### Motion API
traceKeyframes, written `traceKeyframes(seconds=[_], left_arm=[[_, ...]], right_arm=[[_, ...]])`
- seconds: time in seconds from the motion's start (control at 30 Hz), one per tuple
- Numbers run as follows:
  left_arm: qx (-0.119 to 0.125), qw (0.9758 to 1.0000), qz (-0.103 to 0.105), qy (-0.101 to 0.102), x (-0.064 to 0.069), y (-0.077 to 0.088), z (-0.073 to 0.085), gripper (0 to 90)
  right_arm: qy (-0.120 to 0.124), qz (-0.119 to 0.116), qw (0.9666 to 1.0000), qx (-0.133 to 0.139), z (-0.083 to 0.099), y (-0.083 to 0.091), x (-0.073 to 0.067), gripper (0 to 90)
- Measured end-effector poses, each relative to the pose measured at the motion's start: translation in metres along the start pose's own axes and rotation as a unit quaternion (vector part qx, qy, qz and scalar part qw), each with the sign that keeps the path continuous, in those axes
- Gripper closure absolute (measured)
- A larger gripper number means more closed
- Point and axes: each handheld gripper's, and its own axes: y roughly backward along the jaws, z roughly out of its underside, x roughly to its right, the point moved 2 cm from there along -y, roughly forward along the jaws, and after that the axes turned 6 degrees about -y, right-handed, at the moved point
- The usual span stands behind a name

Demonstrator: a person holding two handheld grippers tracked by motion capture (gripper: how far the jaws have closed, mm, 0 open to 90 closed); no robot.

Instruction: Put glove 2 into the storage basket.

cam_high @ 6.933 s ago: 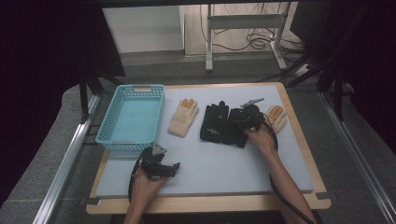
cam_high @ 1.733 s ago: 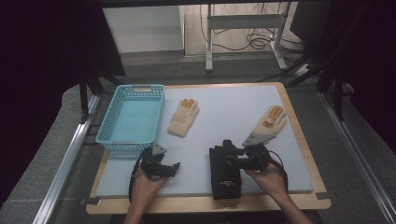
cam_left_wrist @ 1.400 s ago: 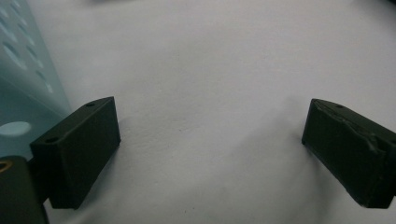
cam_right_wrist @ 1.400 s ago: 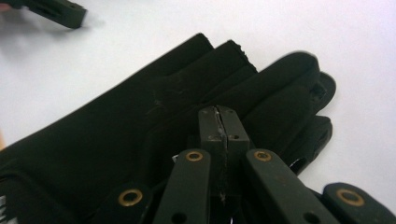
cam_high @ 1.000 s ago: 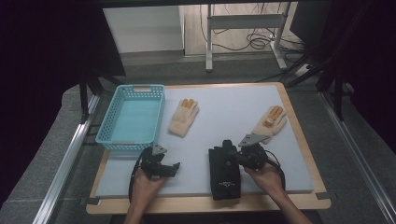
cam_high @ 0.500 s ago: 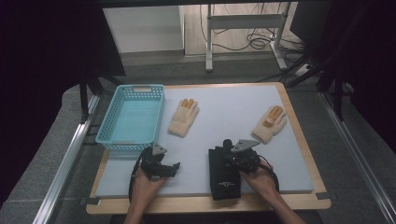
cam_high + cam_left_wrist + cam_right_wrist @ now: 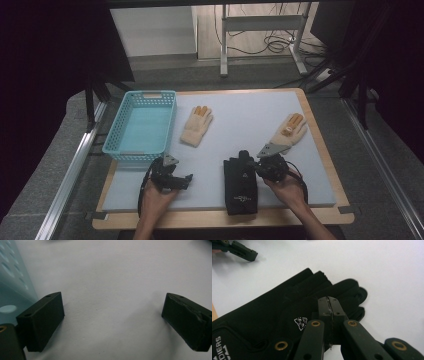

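— What does the black glove look like?

— Dark fabric, lying flat with its cuff toward the near edge of the desk; a small white emblem and white lettering (partly cut off in the right gripper view) mark its back.

— And the right gripper?

— Its fingers are pressed together, the tips resting over the glove's back near the finger end; whether fabric is pinched between them I cannot tell.

— The left gripper?

— Its fingers stand wide apart over bare desk, well left of the glove, just near of the blue basket.
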Motion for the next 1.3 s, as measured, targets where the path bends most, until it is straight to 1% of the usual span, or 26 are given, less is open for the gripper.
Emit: traceKeyframes(seconds=[0.03, 0.07, 0.13, 0.17, 0.2, 0.23, 0.27, 0.3, 0.33, 0.37, 0.4, 0.47, 0.5, 0.6, 0.67, 0.7, 0.83, 0.9, 0.93, 0.97, 1.0, 1.07, 1.1, 1.17, 1.23, 1.3], left_arm=[[0.000, 1.0000, 0.000, 0.000, 0.000, 0.000, 0.000, 4.7], [0.000, 1.0000, 0.000, 0.000, 0.000, 0.000, 0.000, 4.8], [0.000, 1.0000, 0.000, 0.000, 0.000, 0.000, 0.000, 4.7], [0.000, 1.0000, 0.000, 0.000, 0.000, 0.000, 0.000, 4.7], [0.000, 1.0000, 0.000, 0.000, 0.000, 0.000, 0.000, 4.7], [0.000, 1.0000, 0.000, 0.000, 0.000, 0.000, 0.000, 4.7], [0.000, 1.0000, 0.000, 0.000, 0.000, 0.000, 0.000, 4.7], [0.000, 1.0000, 0.000, 0.000, 0.000, 0.000, 0.000, 4.7], [0.000, 1.0000, -0.001, -0.001, 0.000, 0.000, 0.000, 4.7], [0.000, 1.0000, 0.000, 0.000, 0.000, 0.000, 0.000, 4.8], [0.000, 1.0000, 0.000, 0.000, 0.000, 0.000, 0.000, 4.7], [0.000, 1.0000, -0.001, 0.000, 0.000, 0.000, 0.000, 4.8], [0.000, 1.0000, -0.001, -0.001, 0.000, 0.000, 0.000, 4.8], [0.000, 1.0000, 0.000, 0.000, 0.000, 0.000, 0.000, 4.8], [0.000, 1.0000, 0.000, 0.000, 0.000, 0.000, 0.000, 4.7], [0.000, 1.0000, 0.000, 0.000, 0.000, 0.000, 0.000, 4.7], [0.000, 1.0000, 0.000, 0.000, 0.000, 0.000, 0.000, 4.8], [0.000, 1.0000, 0.000, 0.000, 0.000, 0.000, 0.000, 4.8], [0.000, 1.0000, 0.000, 0.000, 0.000, 0.000, 0.000, 4.8], [0.000, 1.0000, 0.000, 0.000, 0.000, 0.000, 0.000, 4.8], [0.000, 1.0000, 0.000, 0.000, 0.000, 0.000, 0.000, 4.8], [0.000, 1.0000, 0.000, 0.000, 0.000, 0.000, 0.000, 4.8], [0.000, 1.0000, 0.000, 0.000, 0.000, 0.000, 0.000, 4.8], [0.000, 1.0000, 0.000, 0.000, 0.000, 0.000, 0.000, 4.8], [0.000, 1.0000, 0.000, 0.000, 0.000, 0.000, 0.000, 4.8], [0.000, 1.0000, 0.000, 0.000, 0.000, 0.000, 0.000, 4.8]], right_arm=[[-0.007, -0.010, 0.9999, 0.003, 0.001, -0.001, 0.000, 86.3], [-0.020, -0.031, 0.9993, 0.009, 0.002, -0.003, 0.001, 69.3], [-0.030, -0.050, 0.9982, 0.013, 0.002, -0.008, -0.002, 53.1], [-0.032, -0.052, 0.9981, 0.009, 0.002, -0.012, -0.005, 45.6], [-0.030, -0.053, 0.9981, -0.004, 0.003, -0.018, -0.008, 38.2], [-0.027, -0.052, 0.9980, -0.023, 0.005, -0.026, -0.011, 36.6], [-0.012, -0.039, 0.9989, -0.025, 0.008, -0.031, -0.014, 38.8], [0.008, -0.017, 0.9997, -0.015, 0.009, -0.033, -0.018, 42.3], [0.020, -0.002, 0.9996, -0.018, 0.009, -0.034, -0.022, 48.7], [0.024, 0.001, 0.9995, -0.021, 0.008, -0.033, -0.025, 66.7], [0.022, -0.037, 0.9987, -0.029, 0.008, -0.033, -0.027, 78.5], [0.028, -0.027, 0.9990, -0.023, 0.010, -0.034, -0.031, 84.0], [0.040, -0.018, 0.9987, -0.025, 0.008, -0.032, -0.034, 86.9], [0.045, -0.016, 0.9985, -0.027, 0.006, -0.029, -0.034, 87.0], [0.039, -0.022, 0.9988, -0.020, 0.000, -0.020, -0.033, 87.2], [0.039, -0.022, 0.9988, -0.020, 0.000, -0.020, -0.033, 87.2], [0.042, -0.013, 0.9990, -0.011, -0.008, -0.001, -0.034, 87.2], [0.041, -0.010, 0.9991, -0.010, -0.008, 0.003, -0.033, 87.2], [0.041, -0.009, 0.9991, -0.010, -0.007, 0.003, -0.032, 87.2], [0.035, -0.016, 0.9991, -0.019, -0.004, -0.003, -0.030, 87.1], [0.035, -0.016, 0.9991, -0.019, -0.004, -0.003, -0.030, 87.1], [0.035, -0.018, 0.9986, -0.037, 0.001, -0.012, -0.028, 87.0], [0.032, -0.025, 0.9984, -0.040, 0.003, -0.016, -0.027, 86.5], [0.029, -0.031, 0.9985, -0.036, 0.004, -0.018, -0.025, 81.8], [0.023, -0.026, 0.9993, -0.015, 0.002, -0.011, -0.022, 70.0], [0.017, -0.019, 0.9997, -0.006, 0.001, -0.003, -0.018, 64.5]])
